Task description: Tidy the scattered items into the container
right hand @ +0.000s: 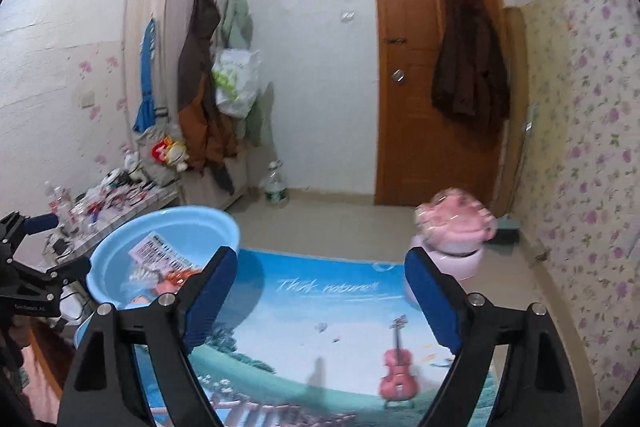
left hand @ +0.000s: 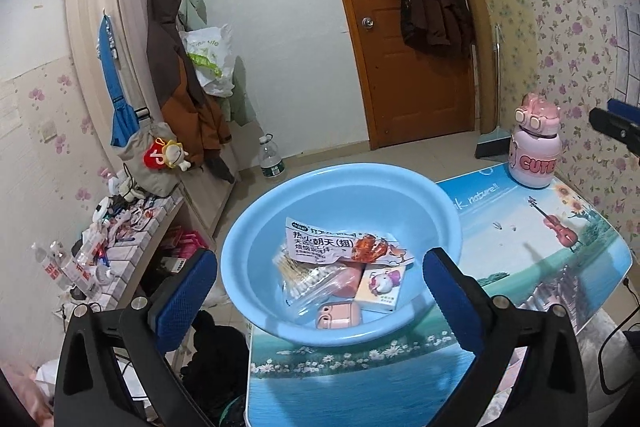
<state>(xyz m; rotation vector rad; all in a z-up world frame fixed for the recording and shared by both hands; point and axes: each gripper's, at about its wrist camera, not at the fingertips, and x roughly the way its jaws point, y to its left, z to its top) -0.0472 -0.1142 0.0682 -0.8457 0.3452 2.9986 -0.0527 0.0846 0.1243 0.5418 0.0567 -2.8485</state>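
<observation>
A light blue basin (left hand: 340,187) stands on the left end of the picture-printed table (left hand: 520,247). Inside lie a snack packet (left hand: 320,241), a bag of cotton swabs (left hand: 308,279), a small cartoon box (left hand: 380,287) and a pink case (left hand: 338,315). My left gripper (left hand: 320,255) hovers open over the basin's near side with nothing between its fingers. A pink bottle (left hand: 536,147) stands upright at the table's far right corner. In the right wrist view my right gripper (right hand: 320,255) is open and empty above the table, with the basin (right hand: 192,223) to its left and the blurred bottle (right hand: 456,239) ahead right.
A cluttered low shelf (left hand: 120,239) sits left of the table beside a wardrobe (left hand: 120,47) hung with coats. A water bottle (left hand: 271,159) stands on the floor. A wooden door (left hand: 400,47) is at the back. The flowered wall (left hand: 580,27) runs close along the table's right side.
</observation>
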